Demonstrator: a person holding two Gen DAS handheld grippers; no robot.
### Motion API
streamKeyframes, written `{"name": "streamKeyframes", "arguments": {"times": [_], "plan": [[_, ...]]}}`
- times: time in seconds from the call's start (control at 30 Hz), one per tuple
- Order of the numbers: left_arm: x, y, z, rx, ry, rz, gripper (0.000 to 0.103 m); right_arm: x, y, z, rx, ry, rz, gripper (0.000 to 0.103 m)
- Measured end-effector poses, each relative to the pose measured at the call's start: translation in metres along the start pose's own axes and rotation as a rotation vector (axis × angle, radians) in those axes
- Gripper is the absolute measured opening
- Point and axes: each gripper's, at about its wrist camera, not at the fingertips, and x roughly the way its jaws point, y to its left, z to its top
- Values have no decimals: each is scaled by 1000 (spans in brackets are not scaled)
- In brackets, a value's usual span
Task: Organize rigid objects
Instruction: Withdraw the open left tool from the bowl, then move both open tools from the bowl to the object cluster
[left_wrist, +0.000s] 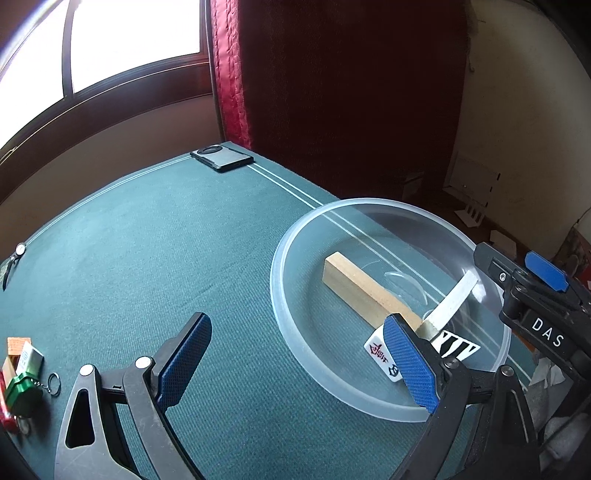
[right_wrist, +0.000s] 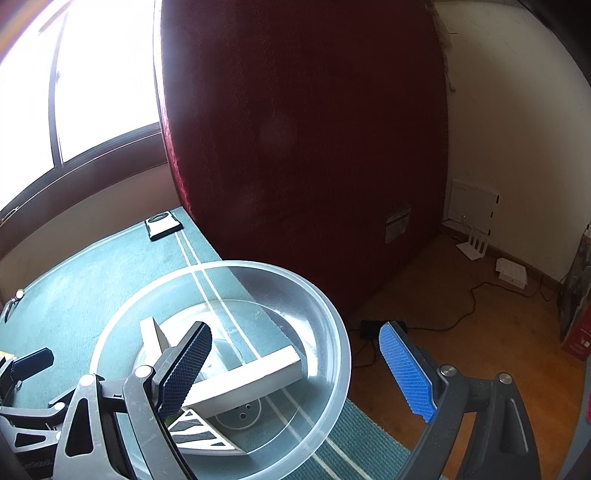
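A clear plastic bowl (left_wrist: 295, 332) stands on the green table at its right edge; it also shows in the right wrist view (right_wrist: 332, 325). In it lie a wooden block (left_wrist: 354, 288), a white stick (left_wrist: 456, 295), a mahjong tile (left_wrist: 382, 358) and a black-and-white striped piece (left_wrist: 458, 349). The block (right_wrist: 151, 330), stick (right_wrist: 251, 376) and striped piece (right_wrist: 199, 432) show in the right wrist view. My left gripper (left_wrist: 299, 363) is open and empty at the bowl's left rim. My right gripper (right_wrist: 295, 373) is open and empty above the bowl; it shows in the left wrist view (left_wrist: 532, 291).
A black phone (left_wrist: 221, 157) lies at the table's far corner. A green keychain object (left_wrist: 22, 391), small boxes (left_wrist: 20, 354) and a red item sit at the left edge. A small watch-like thing (left_wrist: 14, 254) lies further back. Dark red curtain behind; wooden floor (right_wrist: 480, 332) to the right.
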Motion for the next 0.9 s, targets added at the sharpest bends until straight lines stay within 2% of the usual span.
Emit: {"name": "streamKeyframes", "arguments": {"times": [0.53,0.9], "plan": [[-17,29,-23,-38,12,98,95,-14,29,-13,-117,-25,39,95],[-37,66,-40,-111,7,154,95,-36,73,-30,-260,-55,100,97]]}}
